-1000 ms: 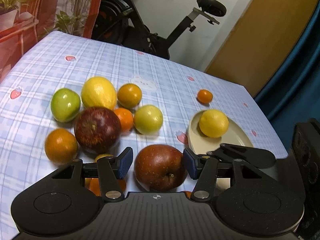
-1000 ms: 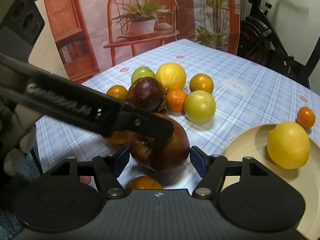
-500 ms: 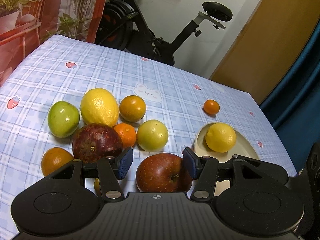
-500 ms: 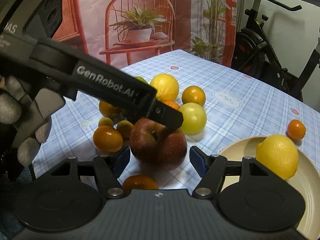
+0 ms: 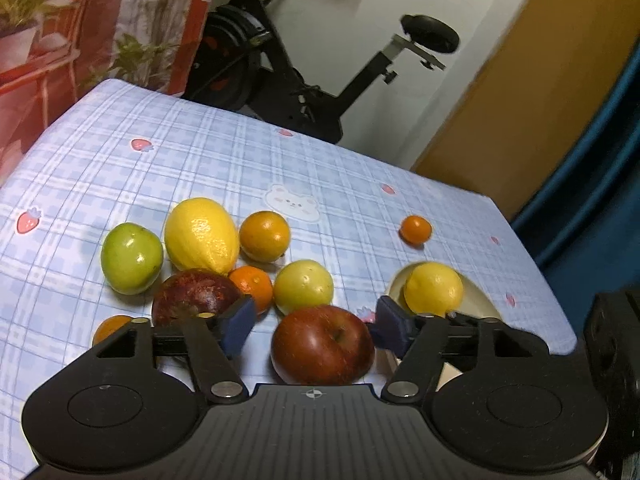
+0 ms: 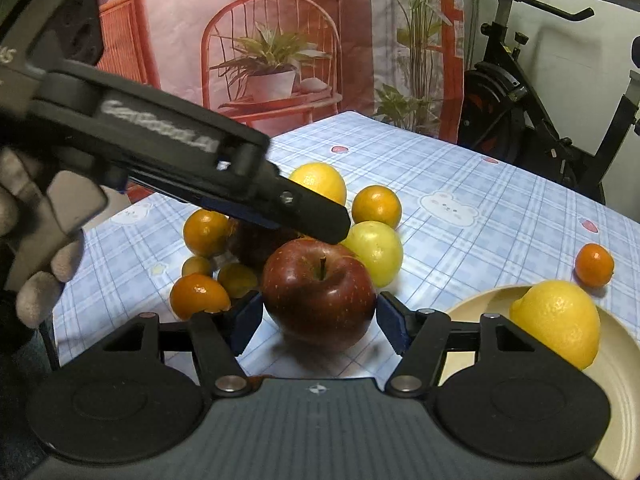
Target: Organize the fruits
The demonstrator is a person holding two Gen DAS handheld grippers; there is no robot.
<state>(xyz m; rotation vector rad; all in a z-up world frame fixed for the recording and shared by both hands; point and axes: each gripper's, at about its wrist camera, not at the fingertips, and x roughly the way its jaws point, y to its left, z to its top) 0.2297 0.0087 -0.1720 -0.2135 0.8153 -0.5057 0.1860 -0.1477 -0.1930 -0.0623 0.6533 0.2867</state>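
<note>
I am holding a claw in each hand over the surface, which is wearing a blue checked cloth with small strawberries and a bear face printed on it. My right claw is sitting around the red apple: the blue pads are standing at the apple's two sides, the jaws have just been closing further, and both pads are looking right at the skin, though I cannot tell whether they are pressing yet. My left claw has just been opening wider; in its own view the same red apple is lying between its pads with a clear gap on the left side, so it is gripping nothing. From the right wrist view that left claw is reaching in from the upper left, its tip hovering just above the apple, with my gloved hand behind it.

The apple is resting on the cloth, just left of the cream plate, where one lemon is already lying. Behind the apple the other fruit is clustering: a yellow-green apple, a dark reddish fruit, a larger lemon, a green apple and several oranges. One small orange is sitting apart, beyond the plate.
</note>
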